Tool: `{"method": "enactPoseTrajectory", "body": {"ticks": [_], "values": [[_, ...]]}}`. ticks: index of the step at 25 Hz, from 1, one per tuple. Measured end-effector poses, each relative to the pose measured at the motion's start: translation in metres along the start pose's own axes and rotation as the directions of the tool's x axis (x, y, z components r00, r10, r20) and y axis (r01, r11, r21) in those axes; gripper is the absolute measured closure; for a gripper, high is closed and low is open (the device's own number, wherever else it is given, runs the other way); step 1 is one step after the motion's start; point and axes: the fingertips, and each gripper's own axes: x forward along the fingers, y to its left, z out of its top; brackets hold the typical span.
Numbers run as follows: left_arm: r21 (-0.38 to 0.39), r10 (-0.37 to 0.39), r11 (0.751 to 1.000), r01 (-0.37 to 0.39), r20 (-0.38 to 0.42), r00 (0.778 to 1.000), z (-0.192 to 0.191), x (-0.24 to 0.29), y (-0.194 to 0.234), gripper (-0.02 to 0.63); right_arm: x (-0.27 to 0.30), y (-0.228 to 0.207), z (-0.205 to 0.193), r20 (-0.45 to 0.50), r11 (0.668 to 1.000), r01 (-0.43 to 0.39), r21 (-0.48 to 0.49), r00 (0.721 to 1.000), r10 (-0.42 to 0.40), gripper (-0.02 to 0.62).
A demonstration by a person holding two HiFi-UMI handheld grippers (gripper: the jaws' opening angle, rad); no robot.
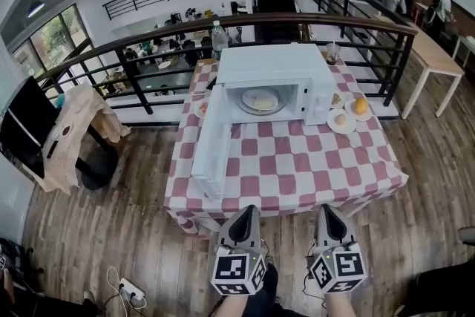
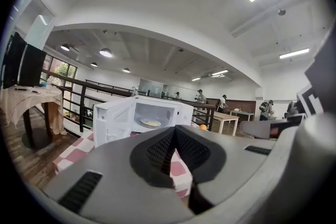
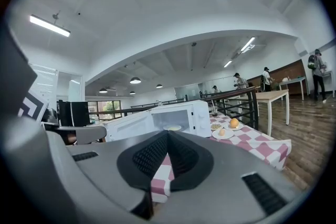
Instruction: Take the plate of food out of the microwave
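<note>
While the head view looks down on the whole setup, it alone shows both grippers together. The left gripper [image 1: 249,213] and right gripper [image 1: 327,211] sit side by side at the bottom of that view, short of the near edge of the table [image 1: 297,174] with its red-and-white checked cloth. The white microwave [image 1: 274,78] stands at the far side of the table, and its door [image 1: 211,148] is swung wide open toward the left. The plate of food [image 1: 261,100] sits inside the cavity on the turntable. Only this view shows the water bottle [image 1: 217,37] behind the microwave and the power strip [image 1: 130,289] on the wooden floor.

The left gripper view looks at the open door's inner face and into the cavity, and it takes in a cloth-draped side table [image 2: 32,97] far to the left. The right gripper view sees the small plates to the right of the microwave more clearly: an orange [image 3: 233,123] on one and a pale bun [image 3: 221,132] on the other.

Both grippers point nearly level at the microwave, well apart from it, with their marker cubes toward the person. Each gripper's pads are closed together and hold nothing.
</note>
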Motion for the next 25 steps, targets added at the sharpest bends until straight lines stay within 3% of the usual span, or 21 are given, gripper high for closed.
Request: {"method": "enactPoseTrajectory", "body": {"ticks": [25], "values": [[-0.028, -0.047, 0.998, 0.047, -0.003, 0.999, 0.030, 0.167, 0.073, 0.586, 0.185, -0.018, 0.027, -0.019, 0.999, 0.030, -0.014, 0.999, -0.030, 0.604]]}}
